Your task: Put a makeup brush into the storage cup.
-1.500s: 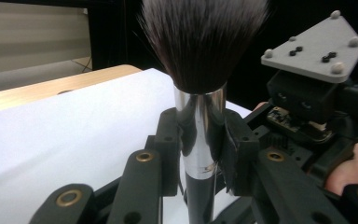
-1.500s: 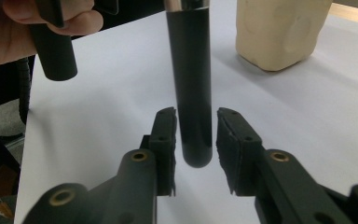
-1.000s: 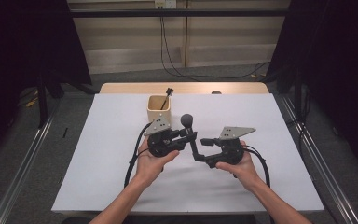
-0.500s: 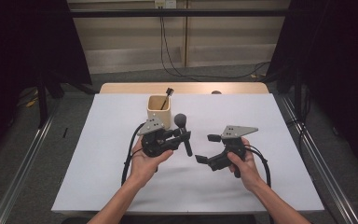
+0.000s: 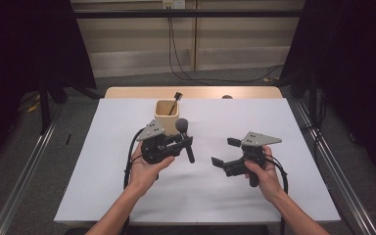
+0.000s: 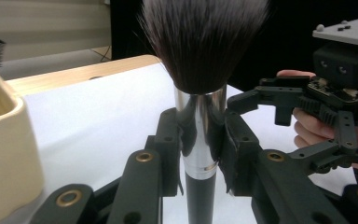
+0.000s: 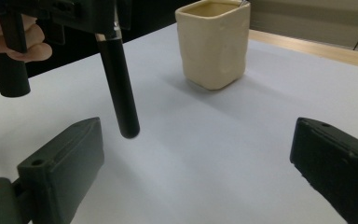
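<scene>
makeup brush (image 5: 184, 137), high view: clamped in the left gripper (image 5: 178, 143) just in front of the beige cup (image 5: 166, 115) on the white table cover (image 5: 293, 147); right gripper (image 5: 223, 152) apart, jaws just opened wide, empty. left gripper view: pads press the brush ferrule (image 6: 200, 126). right gripper view: brush handle (image 7: 120, 88) hangs above the cover, cup (image 7: 213, 42) behind.
</scene>
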`<action>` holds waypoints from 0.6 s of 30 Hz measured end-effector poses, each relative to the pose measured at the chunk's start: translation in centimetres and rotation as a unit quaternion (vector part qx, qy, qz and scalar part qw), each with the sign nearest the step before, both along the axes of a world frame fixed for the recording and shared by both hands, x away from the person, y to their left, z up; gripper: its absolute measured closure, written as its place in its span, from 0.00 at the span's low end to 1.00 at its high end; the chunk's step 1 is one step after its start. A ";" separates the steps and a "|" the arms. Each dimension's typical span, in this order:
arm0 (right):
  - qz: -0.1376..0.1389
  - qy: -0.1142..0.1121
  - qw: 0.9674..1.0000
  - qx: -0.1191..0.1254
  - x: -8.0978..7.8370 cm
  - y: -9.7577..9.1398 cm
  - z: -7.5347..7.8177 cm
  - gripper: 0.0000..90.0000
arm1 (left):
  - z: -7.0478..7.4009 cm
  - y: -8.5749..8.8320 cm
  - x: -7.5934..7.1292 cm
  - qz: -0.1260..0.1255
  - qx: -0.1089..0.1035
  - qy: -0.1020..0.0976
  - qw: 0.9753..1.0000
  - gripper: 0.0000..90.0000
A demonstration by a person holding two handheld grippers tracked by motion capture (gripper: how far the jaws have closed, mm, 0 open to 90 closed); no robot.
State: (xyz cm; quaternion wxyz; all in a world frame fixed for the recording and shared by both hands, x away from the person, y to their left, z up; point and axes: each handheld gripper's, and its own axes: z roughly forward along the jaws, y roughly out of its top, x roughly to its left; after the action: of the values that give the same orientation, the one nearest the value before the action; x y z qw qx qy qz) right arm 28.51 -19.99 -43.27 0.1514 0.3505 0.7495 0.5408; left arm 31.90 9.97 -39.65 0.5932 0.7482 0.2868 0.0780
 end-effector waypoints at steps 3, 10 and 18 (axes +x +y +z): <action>-0.009 -0.003 1.000 -0.001 -0.2 -0.4 -0.1 0.03 | 0.1 0.5 0.1 0.006 0.000 0.001 1.000 0.79; -0.032 -0.018 0.999 0.004 -1.2 -1.4 -0.1 0.02 | 0.5 1.7 0.5 0.017 0.004 0.000 1.000 0.79; -0.067 -0.036 0.997 0.006 -2.0 -3.2 -0.6 0.02 | 0.9 3.5 1.0 0.034 0.005 -0.002 0.999 0.79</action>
State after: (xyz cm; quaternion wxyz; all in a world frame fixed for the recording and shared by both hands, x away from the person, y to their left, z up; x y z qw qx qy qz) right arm 26.49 -23.16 -43.82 0.2118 0.3814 0.7151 0.5461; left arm 32.94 13.50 -38.73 0.5873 0.7408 0.3099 0.1011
